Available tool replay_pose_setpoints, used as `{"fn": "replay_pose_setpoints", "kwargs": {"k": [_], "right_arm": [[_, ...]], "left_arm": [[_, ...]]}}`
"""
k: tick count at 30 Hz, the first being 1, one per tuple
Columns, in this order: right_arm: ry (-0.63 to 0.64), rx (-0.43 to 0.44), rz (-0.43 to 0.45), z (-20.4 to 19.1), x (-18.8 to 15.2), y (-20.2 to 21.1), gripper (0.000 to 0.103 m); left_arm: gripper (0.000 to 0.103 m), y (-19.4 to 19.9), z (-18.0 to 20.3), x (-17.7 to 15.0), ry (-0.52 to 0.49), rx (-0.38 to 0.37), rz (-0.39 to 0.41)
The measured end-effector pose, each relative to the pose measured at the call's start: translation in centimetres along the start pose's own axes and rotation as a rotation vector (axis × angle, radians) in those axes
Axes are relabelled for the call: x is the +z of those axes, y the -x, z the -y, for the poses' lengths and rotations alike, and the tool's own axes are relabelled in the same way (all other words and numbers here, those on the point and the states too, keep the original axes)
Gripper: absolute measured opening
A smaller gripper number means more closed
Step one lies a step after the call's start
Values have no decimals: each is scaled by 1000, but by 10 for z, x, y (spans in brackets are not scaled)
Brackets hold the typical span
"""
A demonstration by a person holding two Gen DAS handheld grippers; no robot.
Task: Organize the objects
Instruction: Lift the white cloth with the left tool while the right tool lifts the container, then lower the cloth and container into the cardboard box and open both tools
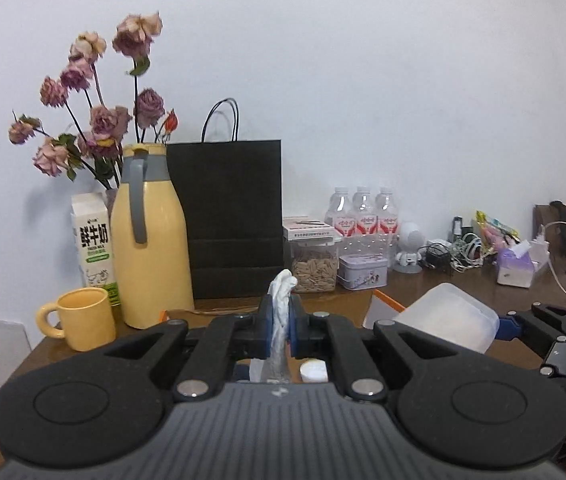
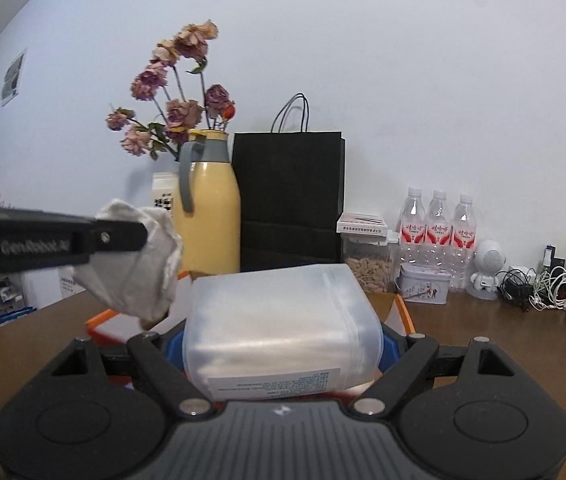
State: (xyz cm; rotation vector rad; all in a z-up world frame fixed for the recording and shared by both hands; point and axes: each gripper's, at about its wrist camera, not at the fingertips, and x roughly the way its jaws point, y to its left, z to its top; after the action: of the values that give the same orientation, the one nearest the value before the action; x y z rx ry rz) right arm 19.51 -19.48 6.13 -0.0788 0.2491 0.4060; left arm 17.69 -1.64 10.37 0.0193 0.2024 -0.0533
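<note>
My left gripper (image 1: 281, 322) is shut on a crumpled white tissue (image 1: 281, 304), which sticks up between the blue pads. In the right wrist view the same tissue (image 2: 139, 264) hangs from the left gripper's tip (image 2: 145, 236), above the left rim of an orange-edged box (image 2: 99, 320). My right gripper (image 2: 283, 344) holds a frosted plastic container (image 2: 283, 328) with a printed label, pressed between its blue pads above that box. The container (image 1: 451, 316) also shows at the right of the left wrist view. A small white cap (image 1: 314, 372) lies below the left gripper.
Along the wall on the brown table (image 2: 483, 332) stand a yellow mug (image 1: 83, 318), a milk carton (image 1: 93, 244), a yellow thermos (image 1: 155, 240), dried flowers (image 1: 95, 120), a black paper bag (image 1: 235, 220), a seed jar (image 1: 315, 268), a tin (image 1: 363, 272), three water bottles (image 1: 363, 216), tangled cables (image 2: 539, 288) and a tissue pack (image 1: 517, 264).
</note>
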Motion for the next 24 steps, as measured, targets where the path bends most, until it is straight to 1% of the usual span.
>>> {"fn": "replay_pose_setpoints", "kwargs": {"k": [6, 9, 11, 14, 18, 20, 21, 23, 24], "right_arm": [[-33, -38, -55, 3, 10, -66, 84], [-53, -67, -79, 6, 5, -95, 84], [-63, -70, -106, 8, -1, -106, 84], [-71, -59, -140, 12, -8, -115, 84], [-65, -60, -154, 10, -11, -114, 84], [-59, -61, -160, 8, -13, -113, 85], [-58, -60, -162, 8, -13, -112, 85], [-59, -59, -161, 8, -15, -110, 85], [-58, -65, -163, 8, -15, -110, 91]], "left_arm": [[8, -67, -15, 2, 69, 49, -33], [8, -93, -23, -7, 102, 67, -44], [8, -104, -23, -16, 94, 73, -74], [8, -112, -25, -24, 86, 44, -114], [8, -109, -24, -25, 77, 35, -115], [10, -107, -24, -26, 80, 44, -120], [15, -107, -25, -26, 86, 51, -124], [50, -108, -27, -27, 101, 61, -137], [85, -107, -28, -27, 107, 74, -134]]}}
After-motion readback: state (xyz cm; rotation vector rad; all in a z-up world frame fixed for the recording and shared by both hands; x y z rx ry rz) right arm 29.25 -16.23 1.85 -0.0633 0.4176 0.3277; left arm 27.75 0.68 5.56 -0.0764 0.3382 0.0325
